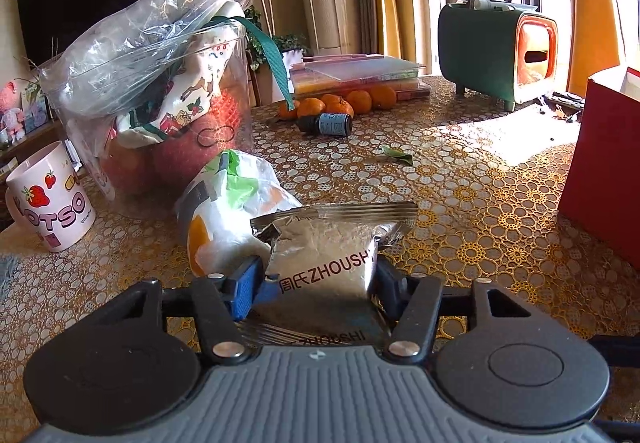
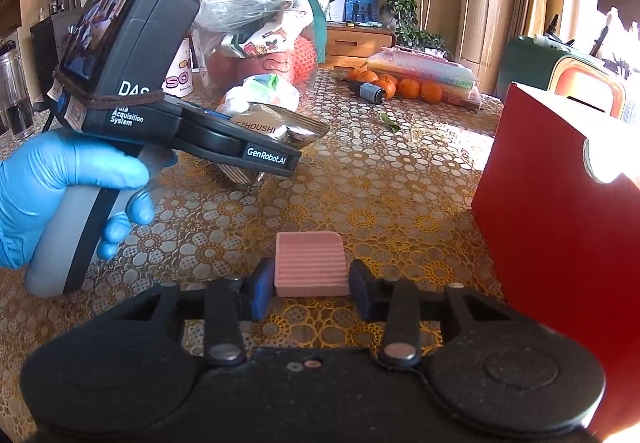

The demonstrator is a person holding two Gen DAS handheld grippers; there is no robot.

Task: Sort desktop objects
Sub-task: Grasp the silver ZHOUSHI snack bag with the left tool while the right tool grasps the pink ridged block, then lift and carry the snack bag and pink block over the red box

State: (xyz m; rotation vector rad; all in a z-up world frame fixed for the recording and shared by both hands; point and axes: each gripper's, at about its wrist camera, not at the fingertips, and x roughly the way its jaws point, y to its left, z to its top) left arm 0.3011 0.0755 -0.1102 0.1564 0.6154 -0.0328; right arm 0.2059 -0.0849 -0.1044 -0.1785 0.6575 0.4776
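Inventory of what my jaws hold, and why.

Left gripper: jaws narrowed onto the silver snack packet, lower centre of the left wrist view. Pads press its crumpled sides, the sealed end pointing away from me. In the right wrist view the packet hangs clear of the table, so I judge it picked for sorting.

Right gripper: jaws part closed around the pink ridged block, bottom centre of that view. Left pad touches its side; right pad sits just beside it, contact unclear. Block rests on the table, not yet lifted.

Red box: right edge of frame, near the block; a likely destination.

Unsorted, upper half: clear bin of bags, white plastic bag, dark bottle, oranges, mug.
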